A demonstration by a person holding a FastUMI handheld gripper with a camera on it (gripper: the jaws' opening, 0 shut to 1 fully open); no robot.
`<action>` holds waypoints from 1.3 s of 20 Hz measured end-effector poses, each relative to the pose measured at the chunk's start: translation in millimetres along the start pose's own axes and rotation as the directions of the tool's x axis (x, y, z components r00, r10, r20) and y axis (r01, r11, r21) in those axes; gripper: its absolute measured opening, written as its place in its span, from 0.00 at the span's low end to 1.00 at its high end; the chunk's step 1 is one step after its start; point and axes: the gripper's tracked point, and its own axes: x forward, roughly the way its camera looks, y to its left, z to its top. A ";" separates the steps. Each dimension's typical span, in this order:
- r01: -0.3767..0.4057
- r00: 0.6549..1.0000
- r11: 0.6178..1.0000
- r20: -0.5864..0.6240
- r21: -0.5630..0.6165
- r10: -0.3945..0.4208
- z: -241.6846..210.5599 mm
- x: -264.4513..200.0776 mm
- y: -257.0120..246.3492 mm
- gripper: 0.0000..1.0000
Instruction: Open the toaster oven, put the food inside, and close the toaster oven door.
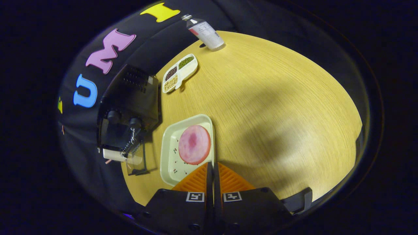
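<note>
The tool (210, 166) hangs over the worktop (277, 107), fingers pressed together, empty; the food (194, 144) lies on its tray (169, 163) just ahead; the toaster oven (129, 111) door looks open; spread first, then pinch the food's edge.

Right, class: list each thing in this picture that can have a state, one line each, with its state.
Toaster oven: door down, open.
Pink food slice: lying flat on the tray, not yet in the oven.
Tray: on the table beside the oven.
Bottle: capped, upright.
Claw: fingers shut, holding nothing, at the tray's edge.
</note>
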 end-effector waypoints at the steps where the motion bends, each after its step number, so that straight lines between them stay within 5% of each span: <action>1: -0.005 1.000 0.999 0.009 0.033 0.004 0.1 -3.4 1.2 0.07; 15: -0.125 0.978 0.948 0.198 0.292 0.068 -34.6 -54.5 52.8 0.07; 26: -0.275 0.951 0.917 0.224 0.288 0.215 -78.2 -53.7 166.0 0.06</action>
